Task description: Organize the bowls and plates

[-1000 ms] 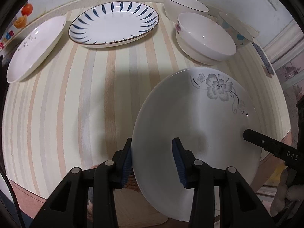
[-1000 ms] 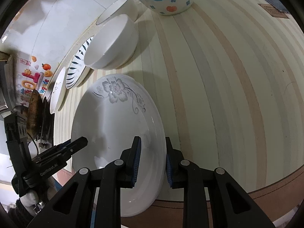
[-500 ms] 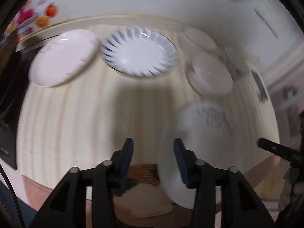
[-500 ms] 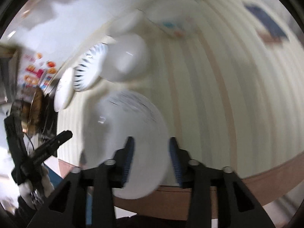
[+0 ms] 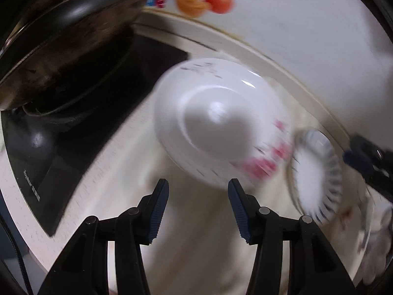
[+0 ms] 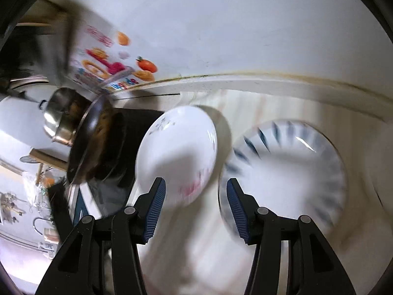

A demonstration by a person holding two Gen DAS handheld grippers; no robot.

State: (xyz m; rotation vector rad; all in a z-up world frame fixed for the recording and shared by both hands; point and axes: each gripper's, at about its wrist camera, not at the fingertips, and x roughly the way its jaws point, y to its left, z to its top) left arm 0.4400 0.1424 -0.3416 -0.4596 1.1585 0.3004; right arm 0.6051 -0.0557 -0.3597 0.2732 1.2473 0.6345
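- my left tool stood apart, empty; my right tool was opening, empty.
- the white plate lay on the bench, beside the blue-striped plate.

White wall w/ fruit stickers, prob. kitchen

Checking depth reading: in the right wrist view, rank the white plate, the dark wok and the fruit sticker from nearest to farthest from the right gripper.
1. White plate, just ahead, left of centre.
2. Dark wok, farther left, on the stove.
3. Fruit sticker, up on the back wall.
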